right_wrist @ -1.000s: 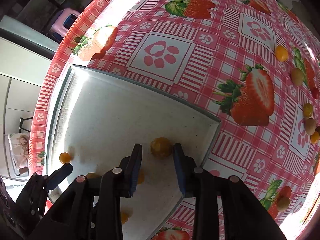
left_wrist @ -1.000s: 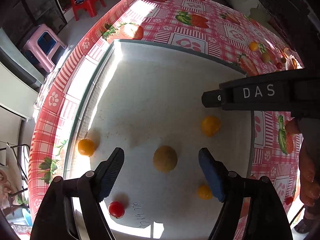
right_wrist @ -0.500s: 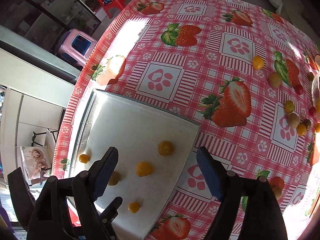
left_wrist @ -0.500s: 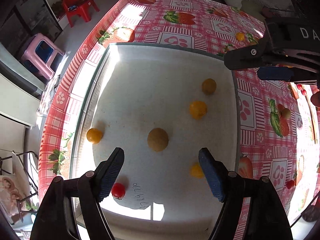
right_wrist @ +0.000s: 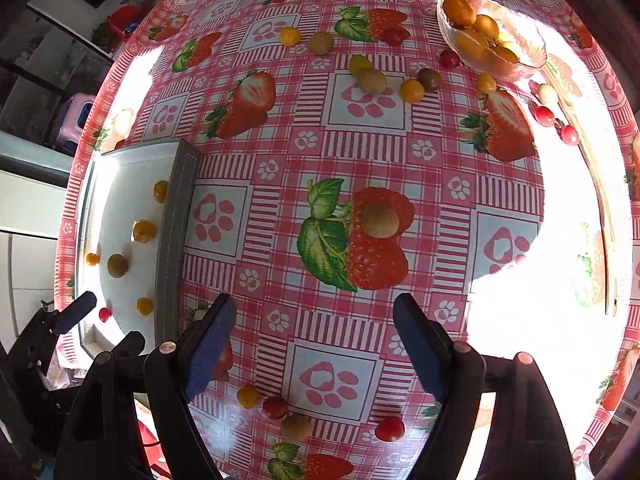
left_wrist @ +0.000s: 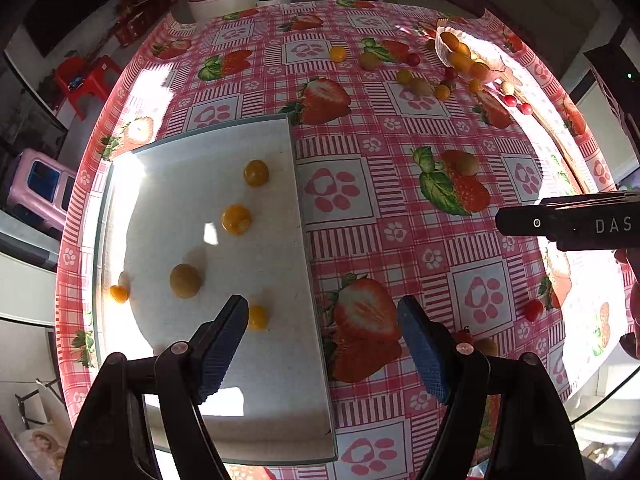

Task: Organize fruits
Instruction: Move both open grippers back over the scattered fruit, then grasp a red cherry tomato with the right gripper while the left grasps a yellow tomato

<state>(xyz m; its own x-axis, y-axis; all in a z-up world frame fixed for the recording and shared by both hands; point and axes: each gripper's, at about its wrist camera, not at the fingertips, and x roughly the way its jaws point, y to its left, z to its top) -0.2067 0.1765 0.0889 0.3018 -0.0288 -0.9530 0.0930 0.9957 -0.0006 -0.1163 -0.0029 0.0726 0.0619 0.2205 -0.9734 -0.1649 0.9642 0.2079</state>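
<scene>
Between fruits: both my tongs gape wide, empty.
Next, my right gripper (right_wrist: 312,344) drops onto the brown fruit (right_wrist: 380,220), well clear of the tray (right_wrist: 176,216); my left gripper (left_wrist: 320,344) hangs over the tray's edge.

Round table (right_wrist: 452,208) under a pink strawberry-print cloth; grey tray (right_wrist: 172,216) sits at frame left, glass bowl (right_wrist: 524,60) of orange fruit upper right, loose small fruits (right_wrist: 372,80) strewn across the top, one greenish fruit (right_wrist: 380,220) at centre, more along the bottom edge
</scene>
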